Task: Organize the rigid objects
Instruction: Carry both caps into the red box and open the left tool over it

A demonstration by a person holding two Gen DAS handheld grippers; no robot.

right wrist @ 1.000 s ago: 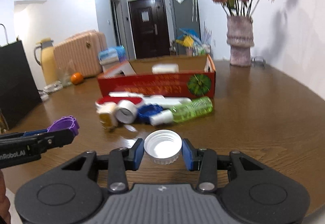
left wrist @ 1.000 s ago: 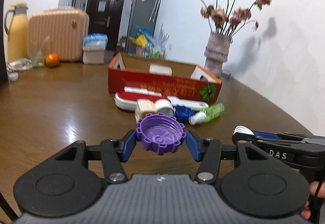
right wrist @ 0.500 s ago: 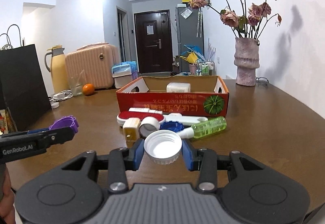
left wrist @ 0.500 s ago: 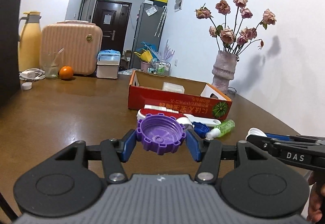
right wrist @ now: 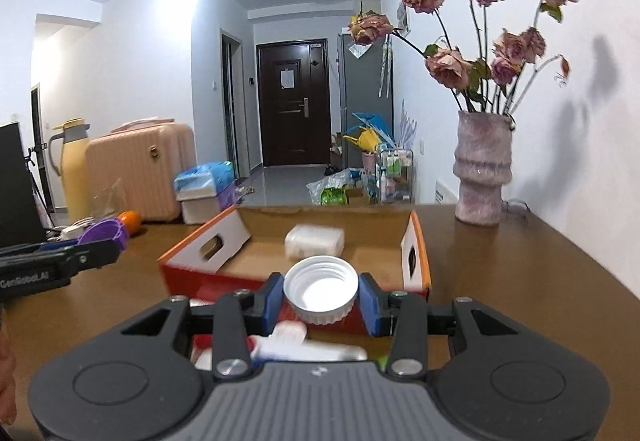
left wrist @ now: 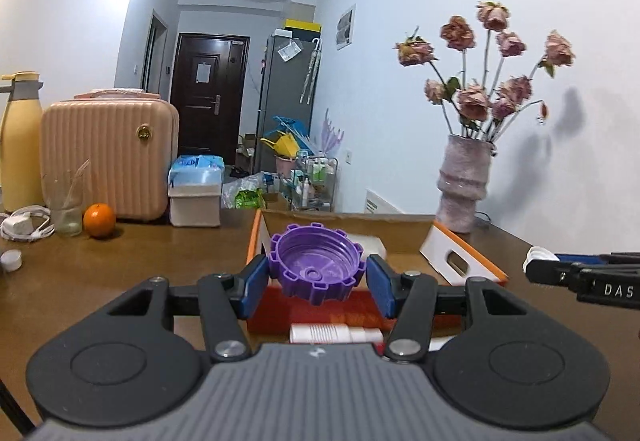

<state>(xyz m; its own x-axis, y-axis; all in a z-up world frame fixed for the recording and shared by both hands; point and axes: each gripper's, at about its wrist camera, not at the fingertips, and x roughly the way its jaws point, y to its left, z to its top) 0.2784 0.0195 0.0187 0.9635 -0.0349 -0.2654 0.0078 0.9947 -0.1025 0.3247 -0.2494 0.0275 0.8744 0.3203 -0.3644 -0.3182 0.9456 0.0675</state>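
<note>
So this looks like the carry-and-drop part of the tidy-up: both hands are loaded and lined up on the red cardboard box. The left tool has its blue pads pinched on a purple notched cap, open side up, jaws only partway closed because the cap is fairly wide. The right tool is doing the same with a white ribbed cap, also mouth up. Both caps are up in the air, roughly over the near wall of the box, not inside it yet as far as I can tell. The box sits on the brown wooden surface with a white rectangular container already in it near the back. A few more bits (a white tube-ish thing and some red stuff) are lying on the surface right in front of the box, half hidden under the tools. Next move, I'd guess: push both tools a bit further forward so the caps clear the near wall, dip down, then open up. Worth dropping them in bare floor space, not on top of the white container. The two tools are close together, so maybe release one at a time.
</note>
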